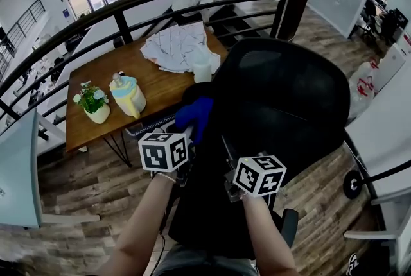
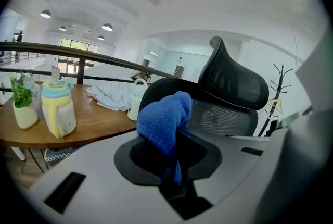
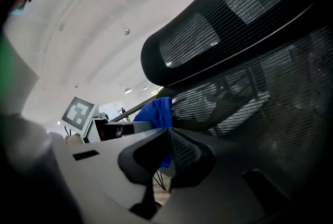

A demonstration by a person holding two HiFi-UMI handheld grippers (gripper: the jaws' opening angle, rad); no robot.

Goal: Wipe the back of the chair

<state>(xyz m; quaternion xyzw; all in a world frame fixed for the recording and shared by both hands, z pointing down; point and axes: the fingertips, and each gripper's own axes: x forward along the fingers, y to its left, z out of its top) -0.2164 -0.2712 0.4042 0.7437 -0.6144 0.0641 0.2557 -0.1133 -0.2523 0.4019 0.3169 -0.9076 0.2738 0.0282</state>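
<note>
Left gripper (image 2: 174, 147) clamps a bunched blue terry cloth (image 2: 162, 120) ahead of it, by the black mesh chair back (image 1: 282, 101); right gripper (image 3: 168, 137), jaws together and empty, sits close against that mesh.

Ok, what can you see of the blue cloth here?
The cloth is bright blue, soft and fuzzy, like terry or microfibre. It is bunched into a lump and pinched by the left gripper. Most of it bulges up above the jaws, and a strip runs down between them. It sits at the left edge of the black mesh chair back; whether it presses on the mesh is unclear.
</note>
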